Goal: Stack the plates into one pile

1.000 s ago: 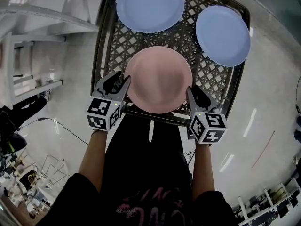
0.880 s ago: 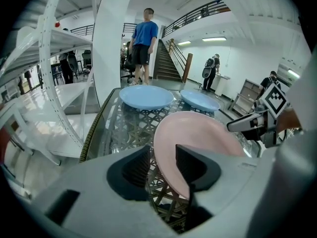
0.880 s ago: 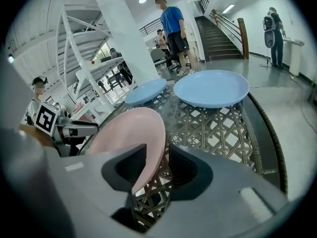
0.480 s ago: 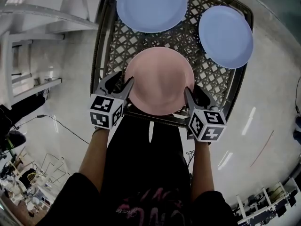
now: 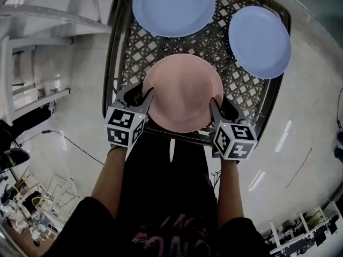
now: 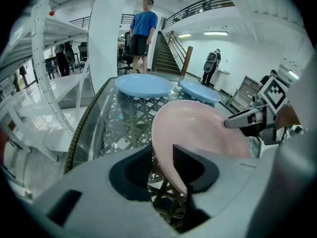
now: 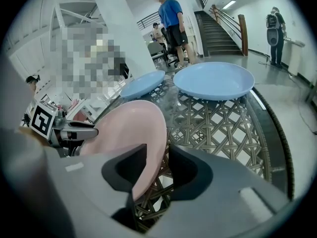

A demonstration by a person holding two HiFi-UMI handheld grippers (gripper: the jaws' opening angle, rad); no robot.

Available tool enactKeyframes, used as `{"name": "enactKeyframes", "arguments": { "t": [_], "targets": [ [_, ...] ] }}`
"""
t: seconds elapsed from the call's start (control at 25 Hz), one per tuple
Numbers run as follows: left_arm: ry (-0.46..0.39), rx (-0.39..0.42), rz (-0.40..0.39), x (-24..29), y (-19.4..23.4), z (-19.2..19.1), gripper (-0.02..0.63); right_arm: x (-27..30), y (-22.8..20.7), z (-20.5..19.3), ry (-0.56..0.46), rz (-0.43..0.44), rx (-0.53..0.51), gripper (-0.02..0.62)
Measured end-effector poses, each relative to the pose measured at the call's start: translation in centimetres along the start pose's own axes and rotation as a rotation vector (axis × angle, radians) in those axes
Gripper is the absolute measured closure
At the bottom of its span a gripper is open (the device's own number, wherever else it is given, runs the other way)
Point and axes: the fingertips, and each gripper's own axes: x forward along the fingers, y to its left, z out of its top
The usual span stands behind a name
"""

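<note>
A round pink plate (image 5: 183, 92) lies on the near part of a table with a woven lattice top (image 5: 222, 63), just in front of the person. The left gripper (image 5: 140, 93) stands at the left edge of this plate and the right gripper (image 5: 222, 105) at its right edge, so they face each other across it.

In the left gripper view, the rim of the pink plate passes between the two jaws. It lies against the right jaw, and the lattice shows through the gap at the other jaw. In the right gripper view the rim also passes between the jaws, against the left one, with a gap at the right one. Both pairs of jaws are closing around the rim, but they do not yet pinch it from both sides.

Farther on the table, apart from the pink plate, are two round plates: the first light blue plate (image 5: 172, 7) at the far left and the second light blue plate (image 5: 259, 40) at the far right. They do not touch each other.
</note>
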Motion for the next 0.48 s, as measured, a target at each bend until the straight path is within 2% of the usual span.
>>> {"name": "enactKeyframes", "arguments": {
  "t": [0.2,0.32,0.48],
  "targets": [
    [-0.005,-0.005,0.017,0.20,0.32,0.05,0.520,0.13,0.05,0.16,-0.013,-0.004,-0.003,0.473],
    [-0.007,-0.003,0.034,0.18,0.62,-0.06,0.557,0.13,-0.31,-0.16,0.000,-0.027,-0.014,0.512],
    [-0.015,-0.011,0.040,0.21,0.71,-0.01,0.560,0.13,-0.61,-0.18,-0.007,-0.038,-0.003,0.540]
  ]
}}
